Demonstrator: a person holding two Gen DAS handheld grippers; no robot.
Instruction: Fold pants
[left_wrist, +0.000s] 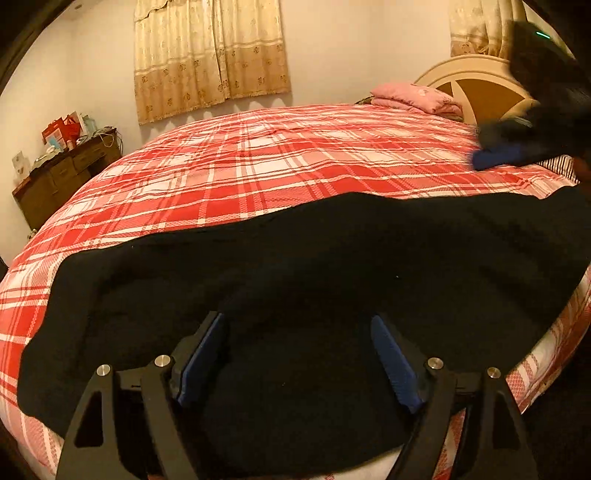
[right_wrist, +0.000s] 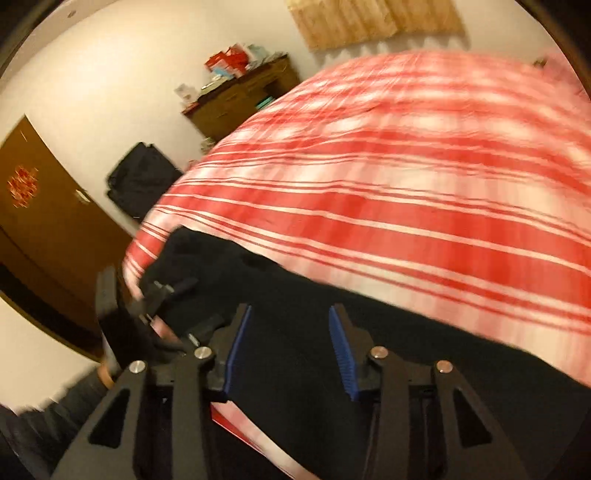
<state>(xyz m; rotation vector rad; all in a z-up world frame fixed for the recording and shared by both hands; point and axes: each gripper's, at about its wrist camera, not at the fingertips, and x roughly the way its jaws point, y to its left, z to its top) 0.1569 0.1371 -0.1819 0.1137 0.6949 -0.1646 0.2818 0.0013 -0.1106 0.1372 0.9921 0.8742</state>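
Note:
Black pants (left_wrist: 295, 266) lie spread flat along the near edge of a bed with a red and white plaid cover (left_wrist: 277, 162). My left gripper (left_wrist: 297, 325) is open just above the pants, nothing between its blue pads (left_wrist: 395, 362). My right gripper shows blurred at the far right in the left wrist view (left_wrist: 502, 155), above the cover beyond the pants. In the right wrist view the right gripper (right_wrist: 290, 317) is open over the pants (right_wrist: 369, 350), which run across the lower part of the blurred frame. The left gripper (right_wrist: 147, 317) shows at the left there.
A pink folded blanket (left_wrist: 417, 96) lies by the cream headboard (left_wrist: 476, 85). A brown dresser (left_wrist: 62, 173) with clutter stands by the far wall. A black bag (right_wrist: 142, 179) leans on the wall beside a brown door (right_wrist: 40, 229). Curtains (left_wrist: 210, 55) hang behind the bed.

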